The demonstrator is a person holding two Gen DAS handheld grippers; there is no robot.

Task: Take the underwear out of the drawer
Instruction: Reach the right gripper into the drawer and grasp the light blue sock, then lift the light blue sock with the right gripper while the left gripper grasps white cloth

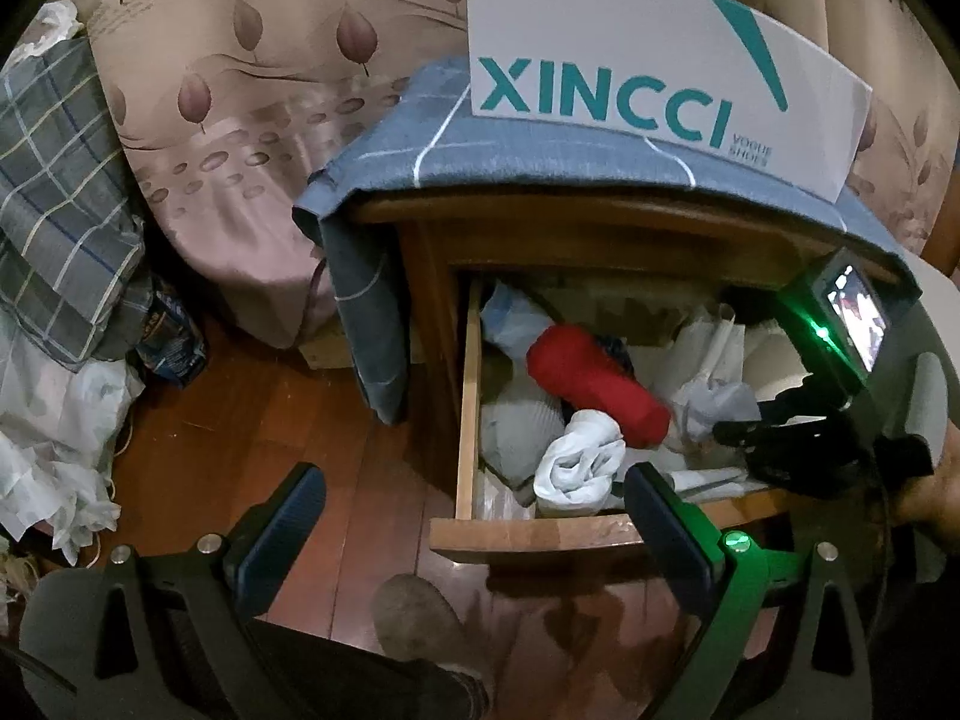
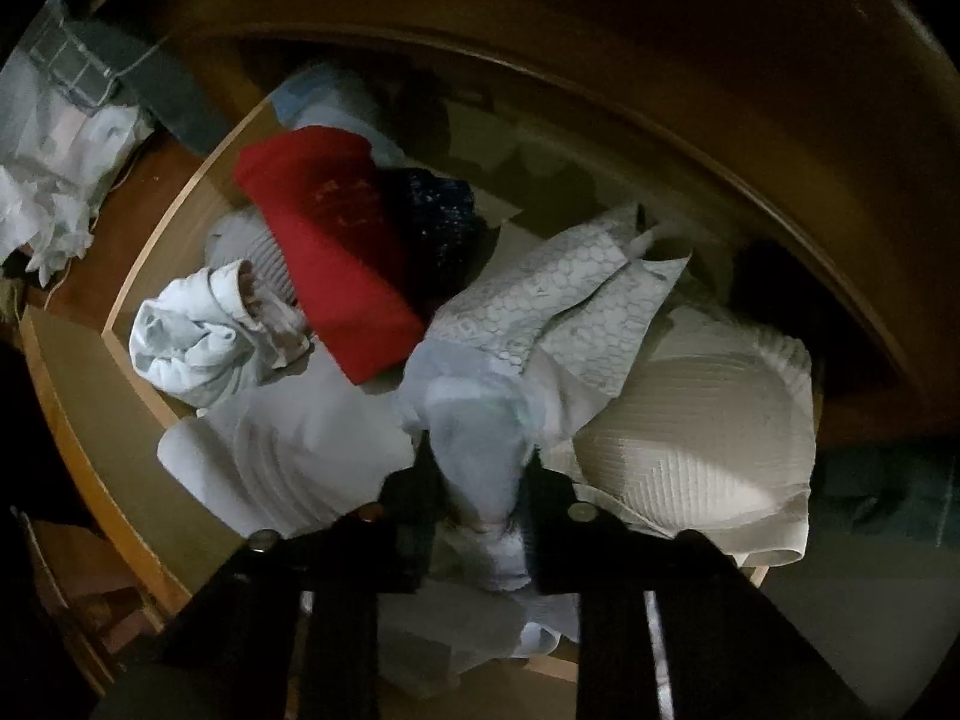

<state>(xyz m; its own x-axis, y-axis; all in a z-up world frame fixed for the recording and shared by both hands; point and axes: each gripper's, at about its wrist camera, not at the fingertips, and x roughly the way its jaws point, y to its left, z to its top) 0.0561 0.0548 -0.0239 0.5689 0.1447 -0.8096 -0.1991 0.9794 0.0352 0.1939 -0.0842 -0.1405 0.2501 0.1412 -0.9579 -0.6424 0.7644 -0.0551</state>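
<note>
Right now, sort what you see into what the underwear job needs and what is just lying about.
Job:
- open drawer
- pale blue underwear, pinched in the right tongs
- left tongs, open, held over the floor in front of the drawer

Lying about:
- red cloth roll
- white shoe box
- plaid bedding

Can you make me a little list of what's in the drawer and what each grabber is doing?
drawer: open drawer of a wooden nightstand, full of clothes
red thing: folded red cloth lying on top of the pile
white bundle: crumpled white cloth near the drawer's front
right gripper: right gripper pointing down into the drawer, closed on a pale blue garment
left gripper: left gripper open, holding nothing, in front of the drawer
on top: white shoe box on a blue cloth
</note>
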